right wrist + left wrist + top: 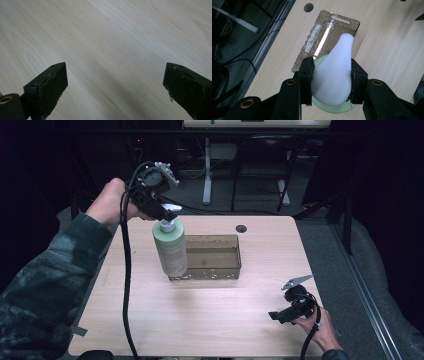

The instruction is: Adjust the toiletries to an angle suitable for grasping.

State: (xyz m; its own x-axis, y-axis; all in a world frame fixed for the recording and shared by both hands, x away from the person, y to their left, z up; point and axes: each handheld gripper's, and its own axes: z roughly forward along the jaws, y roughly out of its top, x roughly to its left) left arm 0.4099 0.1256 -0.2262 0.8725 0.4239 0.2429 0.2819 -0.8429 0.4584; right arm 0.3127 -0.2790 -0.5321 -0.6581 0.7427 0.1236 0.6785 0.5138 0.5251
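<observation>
Bottle (170, 249) hangs by its pump (336, 75), clamped in the left gripper (161, 211) over the bin (227, 270); next, lower it in, while the right gripper (115, 82) gapes empty.

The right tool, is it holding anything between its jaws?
No, the right tool stands open, with bare wooden table between its jaws.

Left gripper (167, 215) clamps pump top of green bottle (170, 249), hanging tilted over brown tray (220, 270); right gripper (280, 314) apart.
</observation>
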